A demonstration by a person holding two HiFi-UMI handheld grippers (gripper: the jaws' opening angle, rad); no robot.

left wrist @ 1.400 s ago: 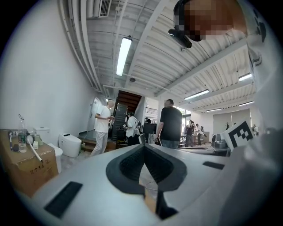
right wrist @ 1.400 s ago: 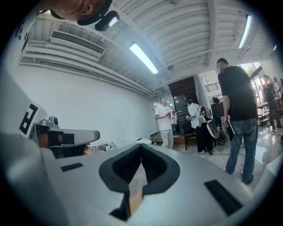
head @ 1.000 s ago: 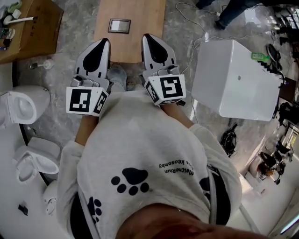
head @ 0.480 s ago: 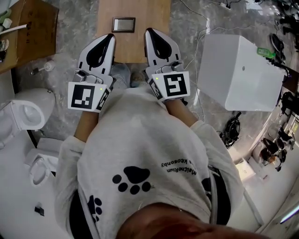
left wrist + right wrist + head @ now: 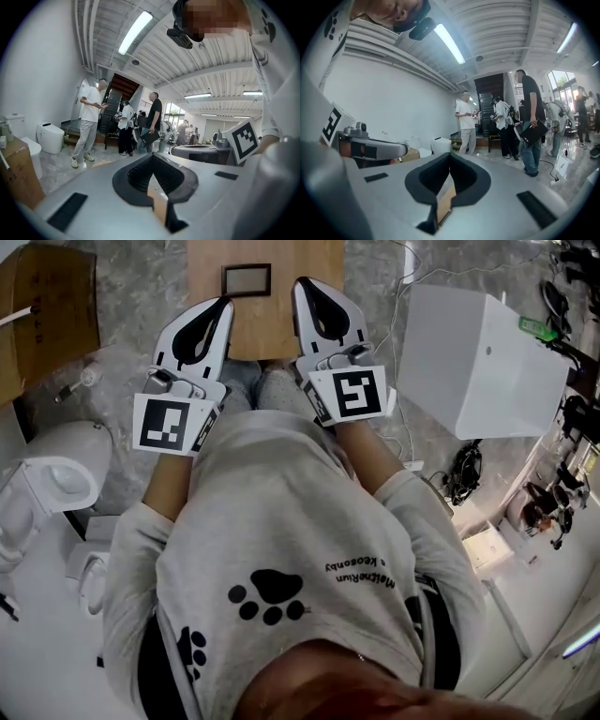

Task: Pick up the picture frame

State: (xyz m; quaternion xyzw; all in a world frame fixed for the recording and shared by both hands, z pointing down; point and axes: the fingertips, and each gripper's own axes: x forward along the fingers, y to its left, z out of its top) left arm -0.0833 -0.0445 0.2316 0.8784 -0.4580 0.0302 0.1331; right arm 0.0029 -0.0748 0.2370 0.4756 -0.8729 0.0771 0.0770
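Note:
A small dark-rimmed picture frame [image 5: 247, 279] lies flat on a narrow wooden table [image 5: 281, 329] at the top of the head view. My left gripper [image 5: 224, 302] reaches over the table's near edge, its tip just short of the frame's lower left corner and apart from it. My right gripper [image 5: 301, 283] lies level with the frame, a short gap to its right. Both are shut and hold nothing. In the left gripper view the left gripper [image 5: 152, 155] has its jaws together, and so does the right gripper [image 5: 450, 155] in the right gripper view. The frame is hidden in both gripper views.
A white box [image 5: 478, 362] stands right of the table, with cables [image 5: 403, 296] on the floor between them. A cardboard box [image 5: 47, 315] and white toilets [image 5: 56, 474] are at the left. Several people [image 5: 529, 126] stand farther off in the room.
Both grippers have moved forward together over the table's near edge, closer to the picture frame. Their jaws have stayed shut.

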